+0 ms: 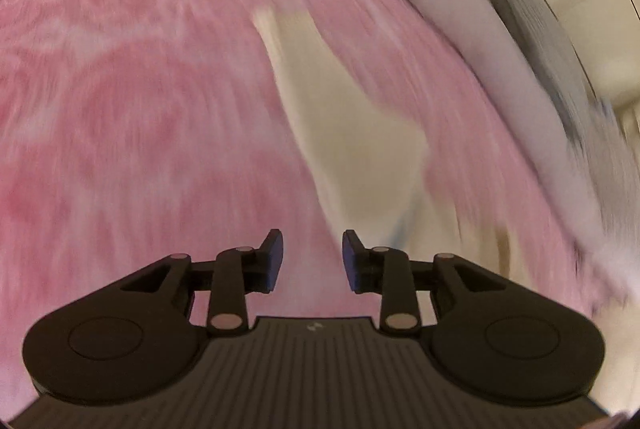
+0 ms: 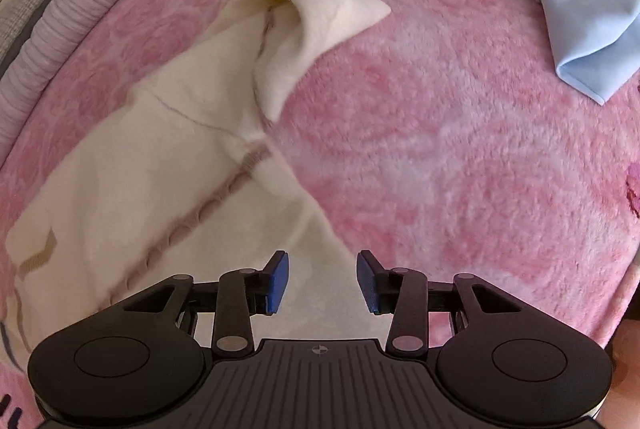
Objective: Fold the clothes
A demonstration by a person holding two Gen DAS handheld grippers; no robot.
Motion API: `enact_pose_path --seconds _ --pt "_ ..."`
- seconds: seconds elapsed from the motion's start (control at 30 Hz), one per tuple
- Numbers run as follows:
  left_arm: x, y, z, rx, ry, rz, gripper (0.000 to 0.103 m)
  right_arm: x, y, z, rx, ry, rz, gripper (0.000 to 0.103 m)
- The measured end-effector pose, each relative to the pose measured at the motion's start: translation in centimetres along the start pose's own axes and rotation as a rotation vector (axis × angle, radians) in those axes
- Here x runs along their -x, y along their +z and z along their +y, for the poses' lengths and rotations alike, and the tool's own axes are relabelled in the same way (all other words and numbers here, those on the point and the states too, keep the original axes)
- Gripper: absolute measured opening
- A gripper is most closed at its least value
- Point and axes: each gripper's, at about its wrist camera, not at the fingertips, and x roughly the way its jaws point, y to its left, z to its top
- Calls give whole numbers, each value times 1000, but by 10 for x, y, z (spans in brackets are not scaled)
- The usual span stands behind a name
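Observation:
A cream garment (image 2: 168, 165) with brown stripes lies spread on the pink fleece blanket (image 2: 440, 149), one corner flipped up into a peak at its far end. My right gripper (image 2: 323, 281) hovers over the garment's near edge, open, nothing between its blue pads. In the blurred left wrist view the same cream garment (image 1: 352, 133) shows as a pale strip on the pink blanket (image 1: 140, 109). My left gripper (image 1: 313, 259) is open above the blanket, just left of the cloth's near end, and holds nothing.
A light blue cloth (image 2: 580, 1) lies at the far right of the blanket, with a bit of green beneath it. Striped bedding (image 2: 60, 41) runs along the left edge, and tiled floor shows beyond it. A grey-white roll of bedding (image 1: 480, 29) borders the blanket.

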Motion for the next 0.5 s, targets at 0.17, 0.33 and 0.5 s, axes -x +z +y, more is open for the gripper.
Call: enact_pose_path --seconds 0.17,0.33,0.5 --pt "-40 55 18 150 -17 -88 32 -3 7 17 -63 -29 -26 42" --pt "-81 77 15 112 1 -98 13 -13 4 35 -92 -64 -18 42" --pt "-23 87 0 -121 23 -328 2 -15 -4 55 -77 -54 -7 42"
